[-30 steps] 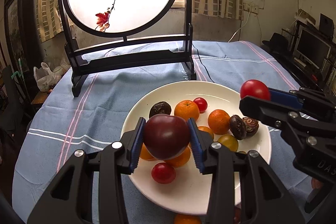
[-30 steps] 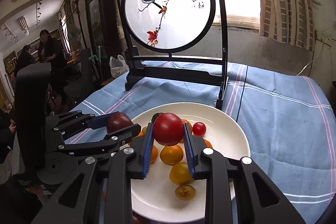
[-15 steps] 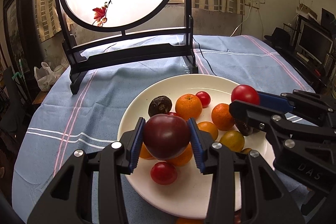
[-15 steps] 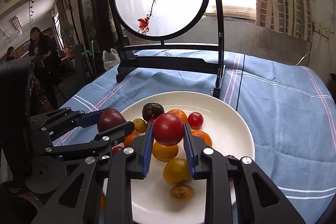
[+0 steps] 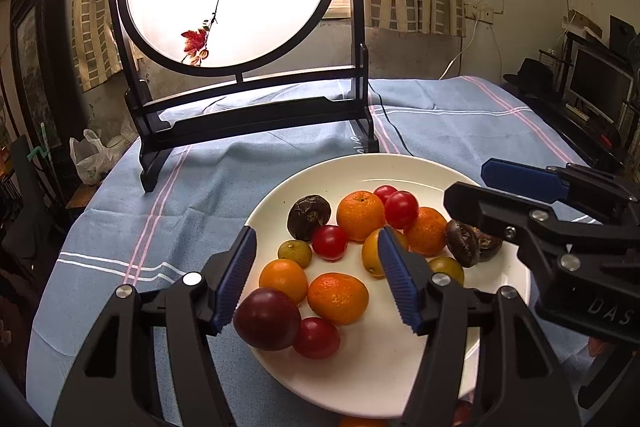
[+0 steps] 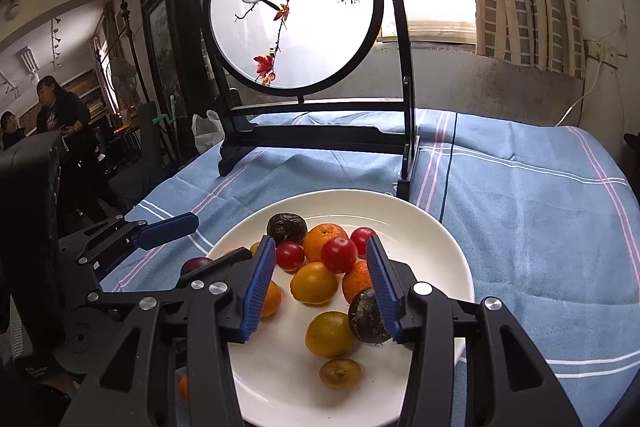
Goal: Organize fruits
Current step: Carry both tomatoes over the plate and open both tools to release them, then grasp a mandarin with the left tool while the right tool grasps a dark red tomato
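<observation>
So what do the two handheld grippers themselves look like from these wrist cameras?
Both match. The left gripper has angular matte-black plastic arms with triangular cutouts, silver round bolt heads and two fingers faced with ribbed blue pads. The right gripper is built the same; seen from the left camera, its black body bears raised letters reading "DAS". No cables, sleeves or hands show.

My right gripper (image 6: pixel 320 285) is hanging over the near part of the plate (image 6: pixel 436 247), its jaws having just been opening, with nothing pressed between the blue pads (image 6: pixel 260 287). A red tomato (image 6: pixel 339 254) is lying on the oranges (image 6: pixel 314 283) in the gap. A dark wrinkled fruit (image 6: pixel 366 315) is sitting against the right pad. My left gripper (image 6: pixel 192 243) is reaching in from the left, a plum (image 6: pixel 195 264) showing behind it. The bird screen (image 6: pixel 294 7) is standing at the far side on the blue cloth (image 6: pixel 520 227).
</observation>
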The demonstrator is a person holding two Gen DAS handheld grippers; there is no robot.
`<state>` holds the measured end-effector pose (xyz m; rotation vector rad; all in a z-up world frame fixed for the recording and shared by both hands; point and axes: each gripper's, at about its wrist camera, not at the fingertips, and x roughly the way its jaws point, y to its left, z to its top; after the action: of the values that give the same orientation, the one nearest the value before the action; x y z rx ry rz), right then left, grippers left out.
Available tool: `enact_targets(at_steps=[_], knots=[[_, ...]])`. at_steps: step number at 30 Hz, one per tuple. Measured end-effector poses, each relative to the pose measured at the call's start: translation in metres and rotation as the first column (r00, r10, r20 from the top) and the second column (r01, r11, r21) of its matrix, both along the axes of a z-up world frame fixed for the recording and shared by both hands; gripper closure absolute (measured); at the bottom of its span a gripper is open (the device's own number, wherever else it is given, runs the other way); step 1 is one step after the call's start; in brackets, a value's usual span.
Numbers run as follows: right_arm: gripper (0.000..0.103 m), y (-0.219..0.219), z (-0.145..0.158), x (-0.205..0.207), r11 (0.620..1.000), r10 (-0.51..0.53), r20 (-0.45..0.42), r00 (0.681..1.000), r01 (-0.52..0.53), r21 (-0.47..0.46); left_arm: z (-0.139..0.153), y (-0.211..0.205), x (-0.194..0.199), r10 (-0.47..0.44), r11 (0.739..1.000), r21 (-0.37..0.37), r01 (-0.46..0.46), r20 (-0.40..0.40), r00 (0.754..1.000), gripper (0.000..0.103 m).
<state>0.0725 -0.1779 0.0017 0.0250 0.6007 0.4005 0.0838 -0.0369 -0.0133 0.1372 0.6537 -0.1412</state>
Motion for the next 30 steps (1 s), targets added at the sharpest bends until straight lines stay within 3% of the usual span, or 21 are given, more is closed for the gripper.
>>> enact_targets(at_steps=[6, 9, 11, 15, 18, 20, 21, 24, 25, 30], knots=[[0.055, 0.004, 0.007, -0.008, 1.0, 0.015, 0.009, 1.0, -0.015, -0.004, 0.007, 0.006, -0.004, -0.003, 1.0, -0.005, 0.003, 0.01, 1.0, 0.041], [0.042, 0.003, 0.013, -0.034, 0.998, 0.057, 0.008, 0.998, -0.057, -0.009, 0.023, 0.022, -0.018, -0.009, 1.0, -0.018, 0.01, 0.052, 0.999, 0.04], [0.04, 0.004, 0.009, -0.06, 0.992, 0.119, -0.016, 0.993, -0.12, -0.047, 0.028, 0.036, -0.032, -0.024, 0.999, -0.02, 0.025, 0.066, 0.998, 0.033], [0.04, 0.015, -0.023, -0.106, 0.961, 0.208, -0.123, 0.97, -0.226, -0.159, 0.021, 0.055, -0.061, -0.08, 0.996, 0.037, 0.078, 0.043, 0.996, 0.031], [0.04, 0.024, -0.056, -0.112, 0.949, 0.212, -0.233, 0.949, -0.257, -0.181, 0.006, 0.062, -0.08, -0.123, 0.991, 0.052, 0.123, -0.008, 0.992, 0.031], [0.041, 0.029, -0.07, -0.107, 0.949, 0.205, -0.263, 0.943, -0.257, -0.183, -0.005, 0.064, -0.089, -0.159, 0.986, 0.039, 0.161, -0.048, 0.986, 0.031], [0.042, 0.031, -0.075, -0.102, 0.951, 0.202, -0.275, 0.94, -0.255, -0.176, -0.011, 0.064, -0.093, -0.175, 0.983, 0.035, 0.178, -0.068, 0.982, 0.031], [0.063, 0.036, -0.083, -0.089, 0.955, 0.202, -0.304, 0.931, -0.256, -0.151, -0.025, 0.058, -0.102, -0.222, 0.973, 0.034, 0.227, -0.11, 0.969, 0.031], [0.065, 0.037, -0.084, -0.088, 0.952, 0.216, -0.302, 0.928, -0.269, -0.147, -0.029, 0.054, -0.104, -0.238, 0.969, 0.036, 0.243, -0.122, 0.964, 0.031], [0.066, 0.028, -0.074, -0.098, 0.953, 0.214, -0.277, 0.937, -0.263, -0.151, -0.045, 0.028, -0.104, -0.288, 0.953, 0.045, 0.299, -0.166, 0.943, 0.031]])
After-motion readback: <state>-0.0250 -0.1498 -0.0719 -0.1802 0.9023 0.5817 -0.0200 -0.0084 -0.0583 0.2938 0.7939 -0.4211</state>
